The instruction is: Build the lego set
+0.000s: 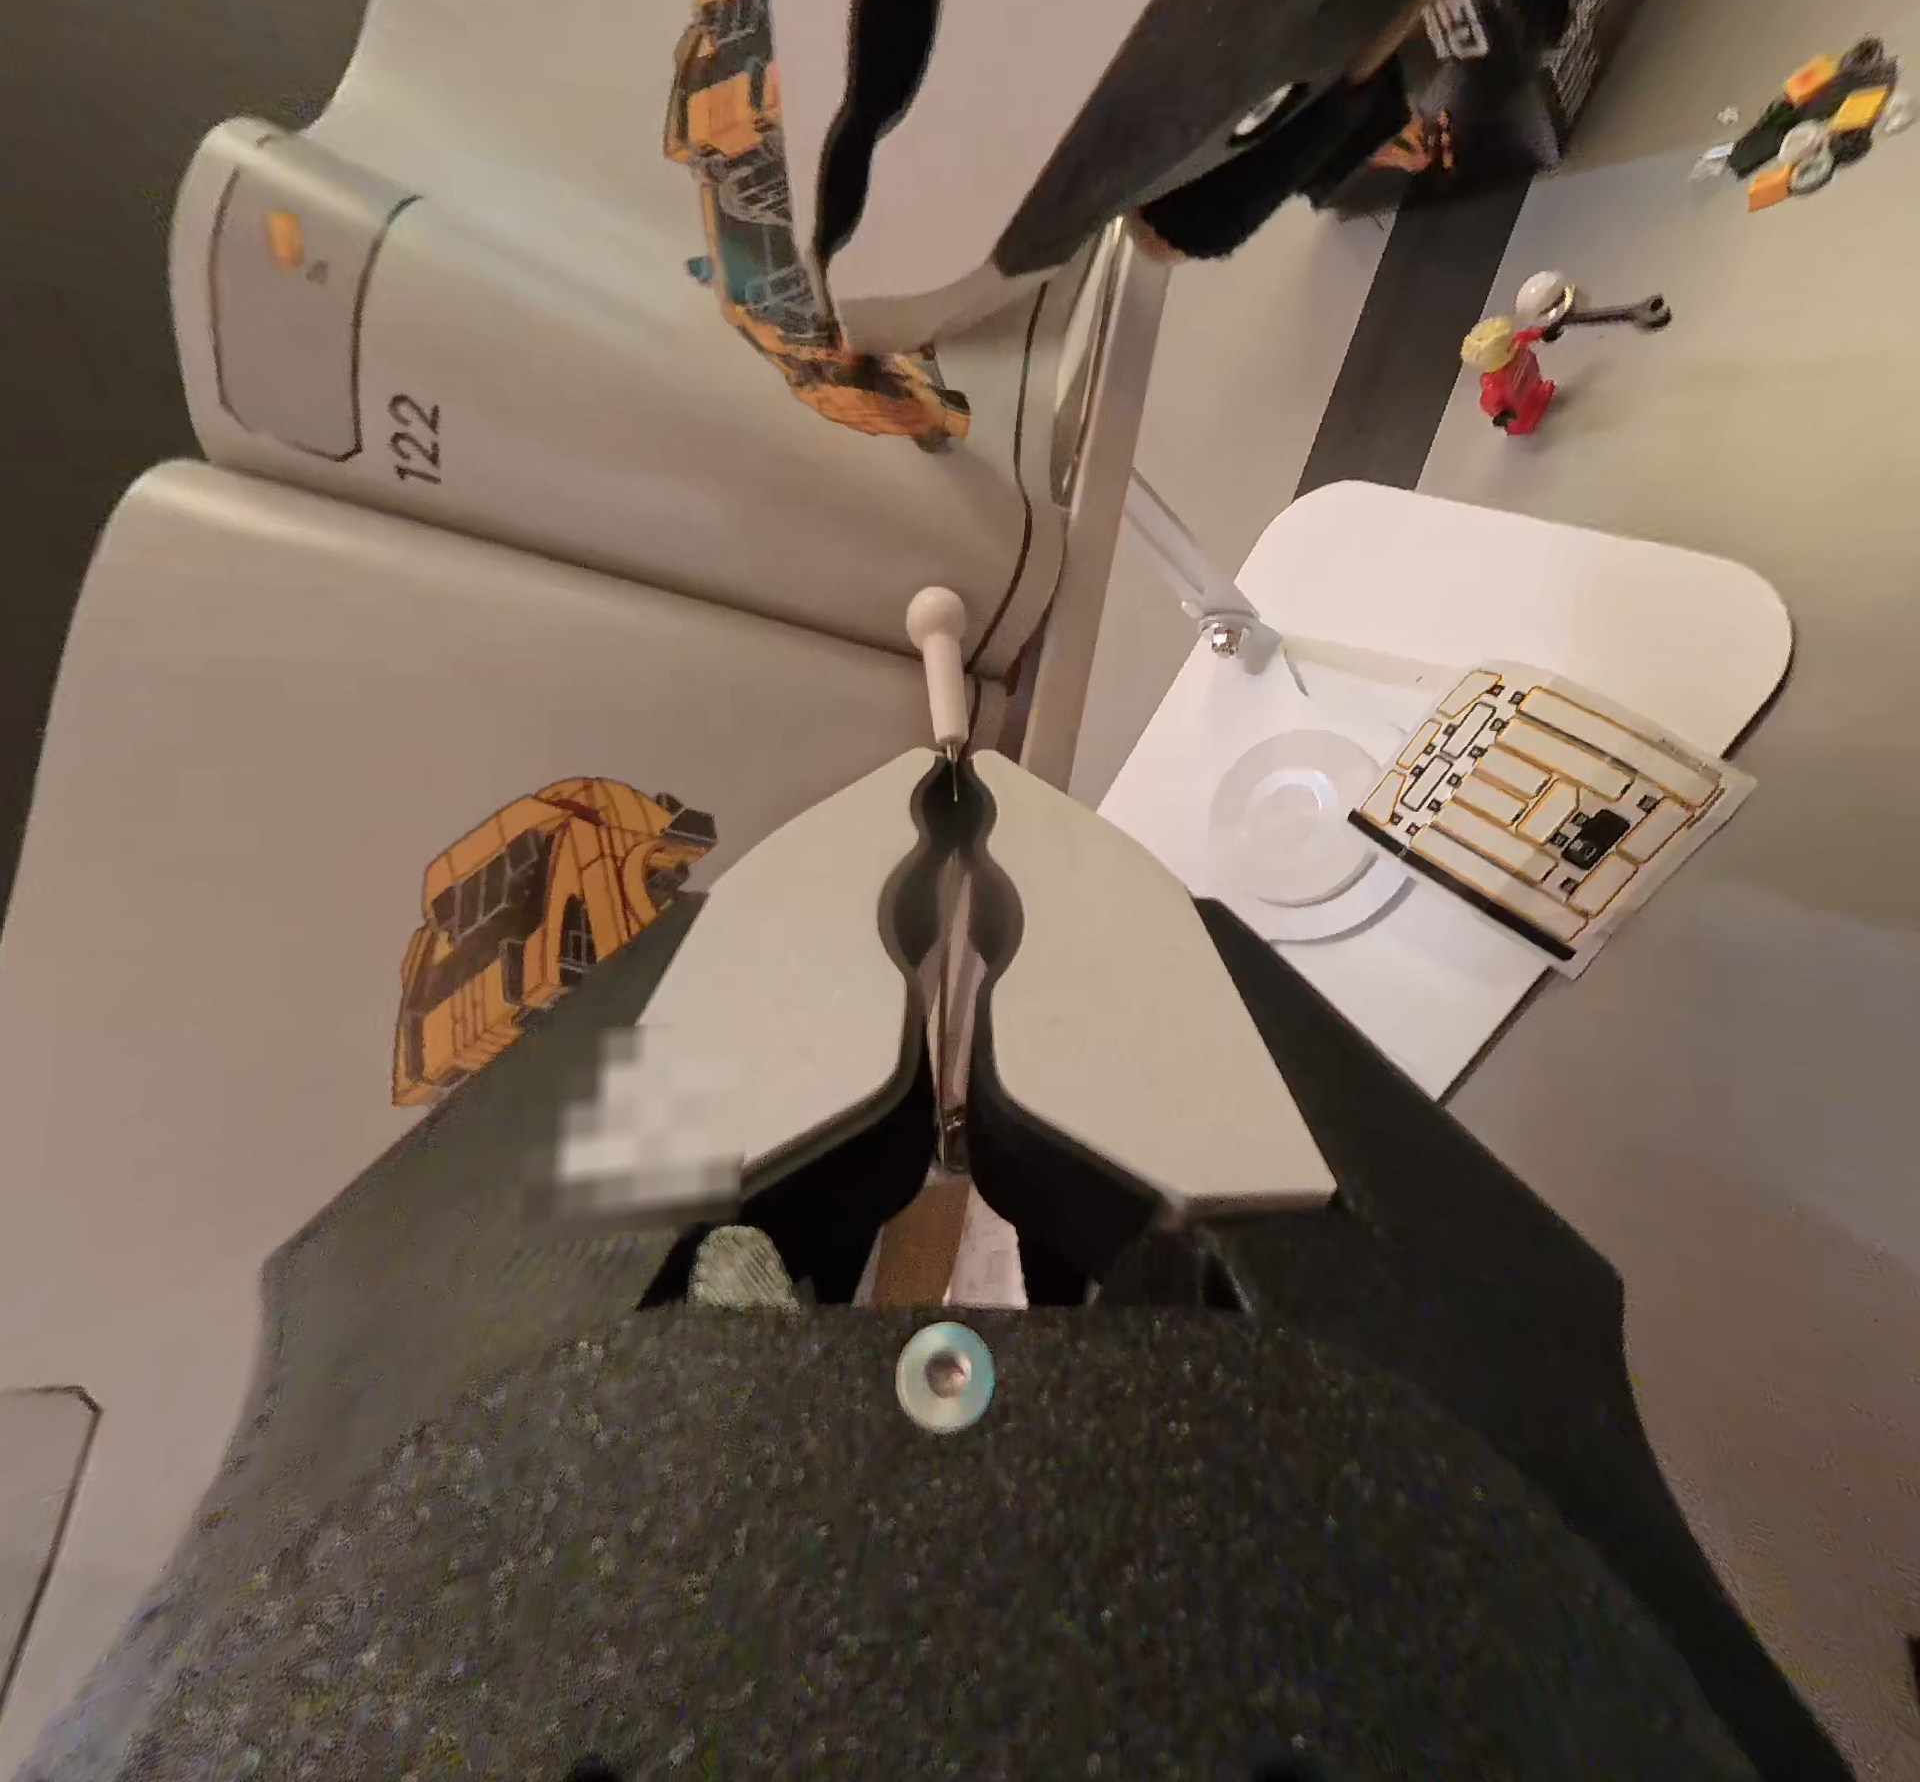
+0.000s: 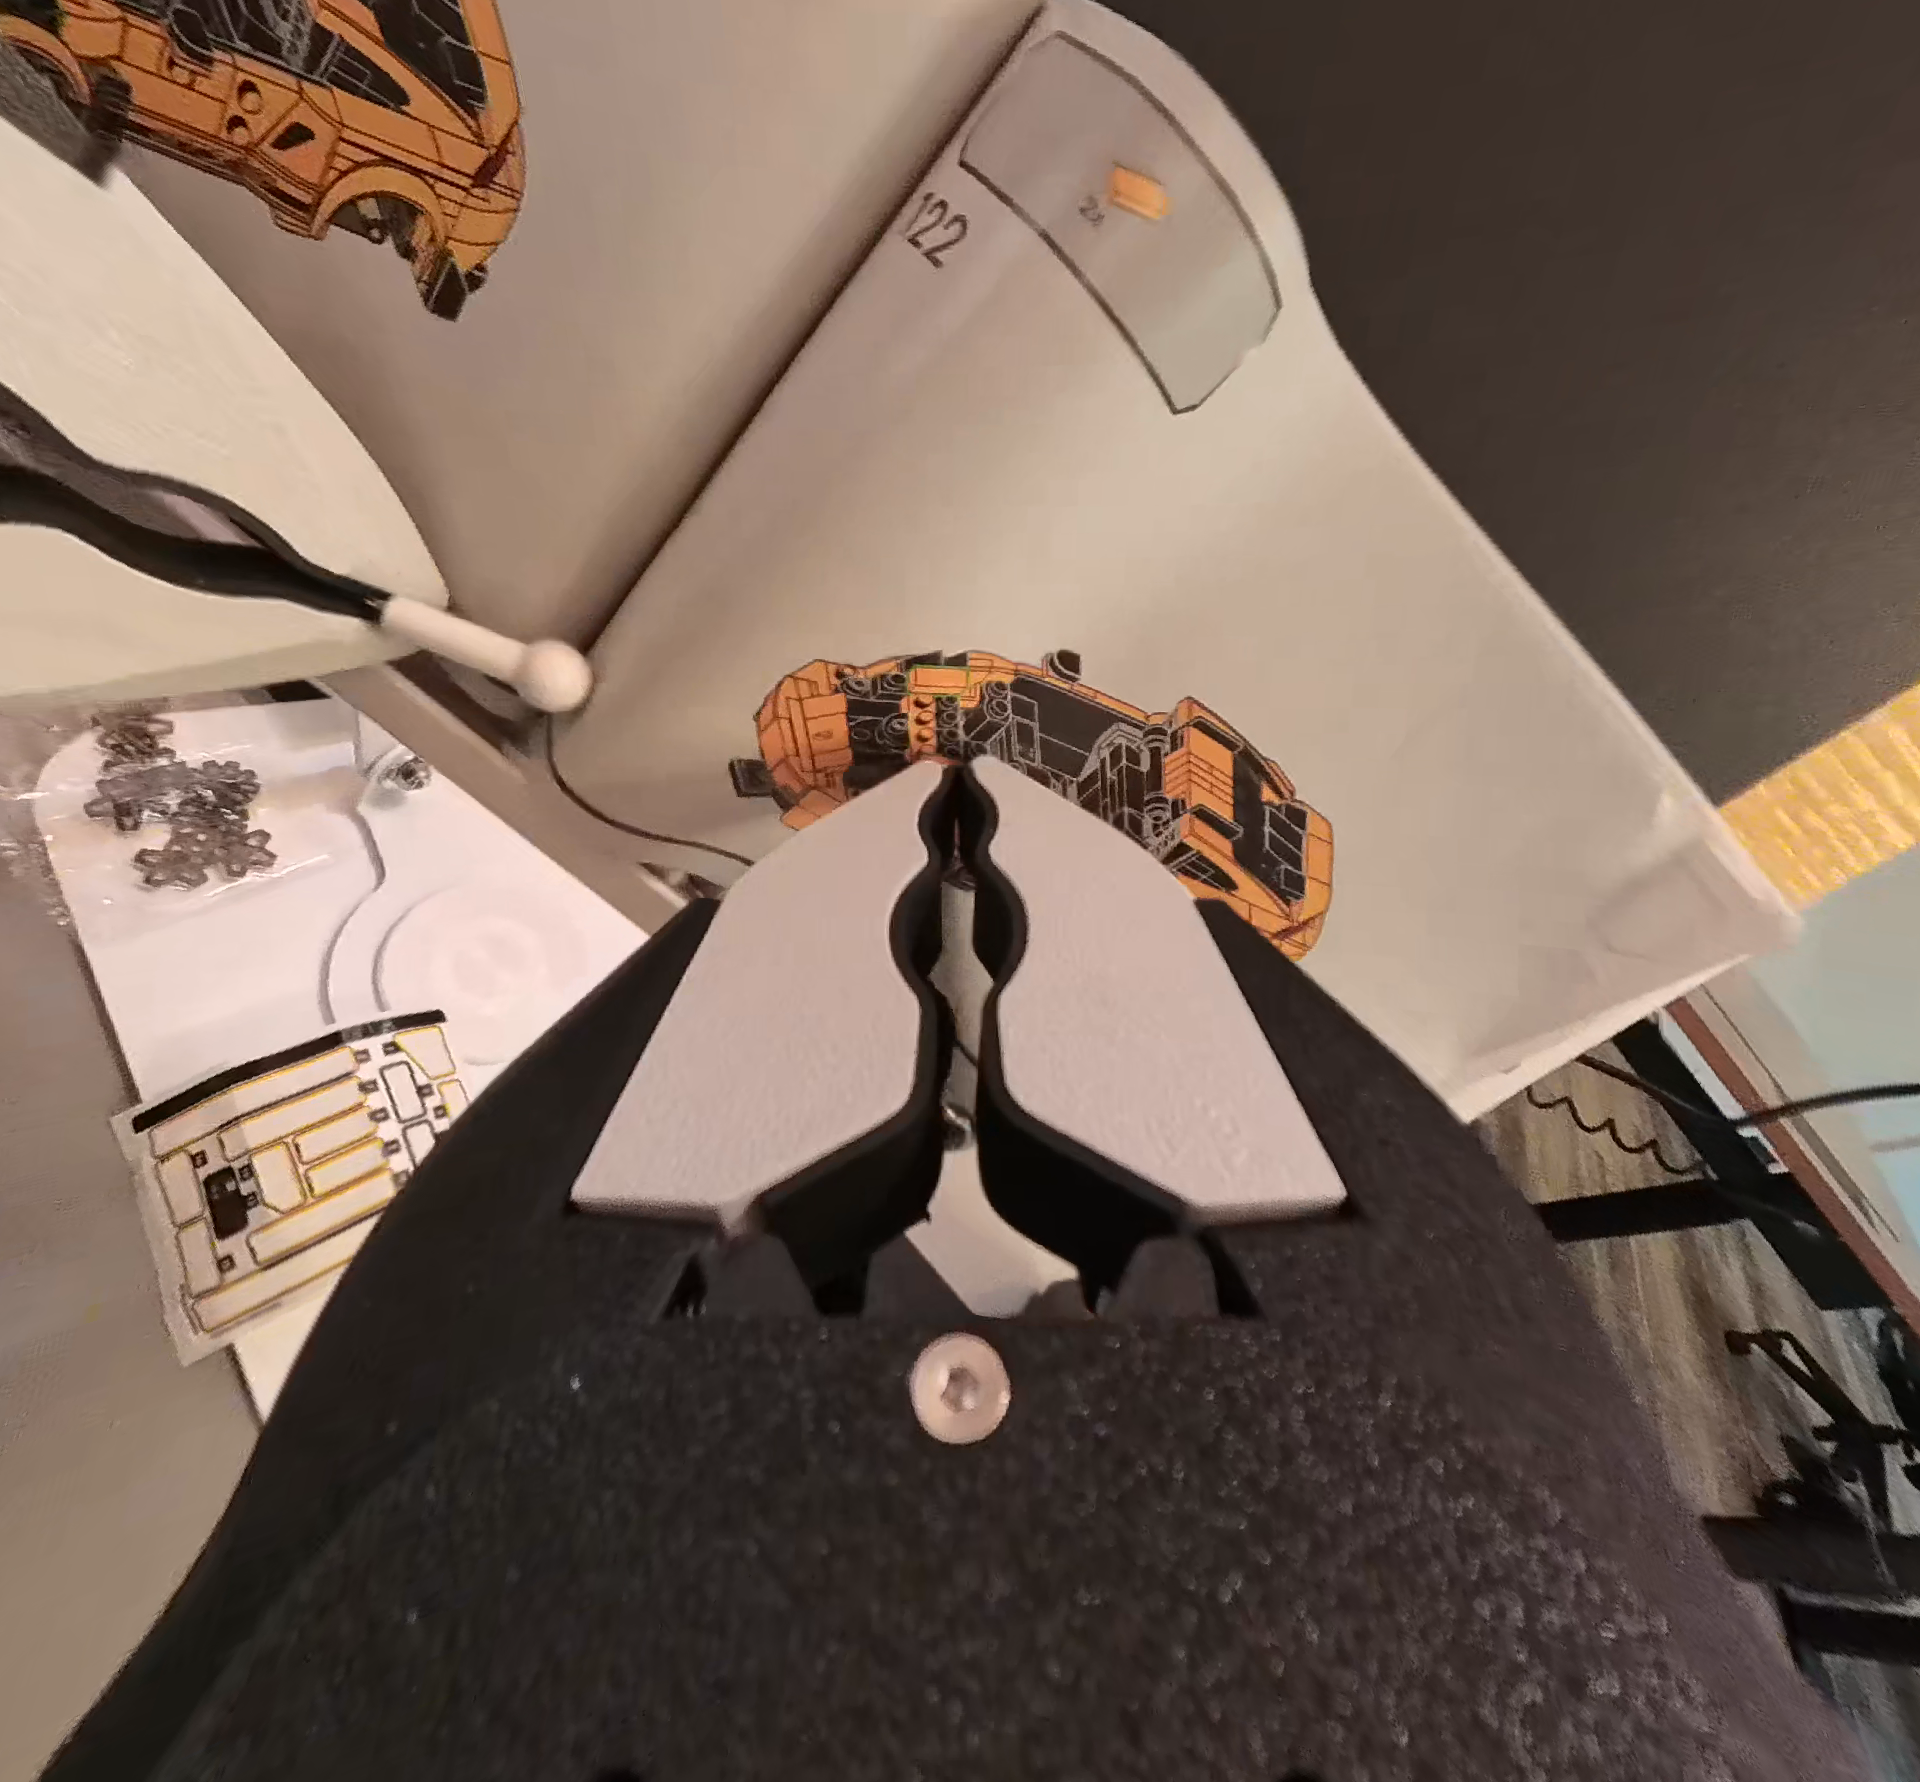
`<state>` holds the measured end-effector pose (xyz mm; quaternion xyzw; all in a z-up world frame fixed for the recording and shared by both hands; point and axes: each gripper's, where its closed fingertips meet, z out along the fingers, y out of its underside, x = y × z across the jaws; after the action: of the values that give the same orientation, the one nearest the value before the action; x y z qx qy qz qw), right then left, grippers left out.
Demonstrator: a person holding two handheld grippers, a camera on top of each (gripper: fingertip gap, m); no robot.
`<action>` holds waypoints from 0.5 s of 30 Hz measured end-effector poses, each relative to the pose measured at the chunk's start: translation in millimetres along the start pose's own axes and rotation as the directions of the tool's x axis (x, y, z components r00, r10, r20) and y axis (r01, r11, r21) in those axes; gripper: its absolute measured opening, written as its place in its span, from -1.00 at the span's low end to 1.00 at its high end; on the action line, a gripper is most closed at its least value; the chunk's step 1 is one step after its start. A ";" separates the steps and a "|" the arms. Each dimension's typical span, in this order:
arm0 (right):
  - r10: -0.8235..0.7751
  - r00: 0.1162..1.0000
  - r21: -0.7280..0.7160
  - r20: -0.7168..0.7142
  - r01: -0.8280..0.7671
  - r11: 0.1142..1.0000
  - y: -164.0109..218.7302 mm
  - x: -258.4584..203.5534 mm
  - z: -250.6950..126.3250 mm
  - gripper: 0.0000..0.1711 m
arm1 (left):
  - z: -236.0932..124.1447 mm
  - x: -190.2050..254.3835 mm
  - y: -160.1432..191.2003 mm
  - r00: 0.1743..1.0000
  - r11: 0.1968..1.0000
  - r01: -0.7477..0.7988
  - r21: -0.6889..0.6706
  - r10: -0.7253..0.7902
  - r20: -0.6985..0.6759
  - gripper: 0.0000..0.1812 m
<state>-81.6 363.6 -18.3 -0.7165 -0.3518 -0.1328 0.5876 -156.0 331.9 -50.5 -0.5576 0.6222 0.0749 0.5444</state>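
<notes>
1. Over the open instruction booklet (image 1: 582, 610), both claws are working the pages rather than the bricks. The left claw (image 1: 951, 771) has its fingers closed on a thin pin with a white ball-headed handle (image 1: 940, 636), the pin held at the very tips and the ball end pointing at the booklet's fold.
2. The right claw (image 2: 956, 776) hovers close over the page, its tips drawn almost together with only a narrow slit between them. Nothing seems to be held there, though I cannot tell whether the tips touch the paper.
3. Progress, as a judgement: the booklet is open deep into its steps, and the drawings show a nearly whole orange car (image 2: 1039, 756), so the build looks well advanced.
4. Out on the counter (image 1: 1766, 402), a small orange-and-black assembly (image 1: 1813, 122) with loose bits around it lies well apart from the left claw, and a red figure (image 1: 1512, 361) stands nearer.
5. Still to use, by the look of it: a sticker sheet (image 1: 1538, 828) lying on a white stand base (image 1: 1558, 589), just beside the booklet, and a clear bag of dark parts (image 2: 177, 797).
6. The actual car is not clearly in view.
</notes>
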 end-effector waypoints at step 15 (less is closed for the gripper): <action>0.098 0.995 0.108 0.008 -0.098 0.989 -3.3 15.1 -42.5 -0.93 | -10.1 -5.6 1.1 0.994 0.993 -0.053 -0.104 0.062 0.086 -0.85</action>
<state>-63.5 329.3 4.9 -0.7003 -0.3236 -0.0836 0.6308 -164.0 328.6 -42.8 -0.5625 0.6087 0.1470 0.5399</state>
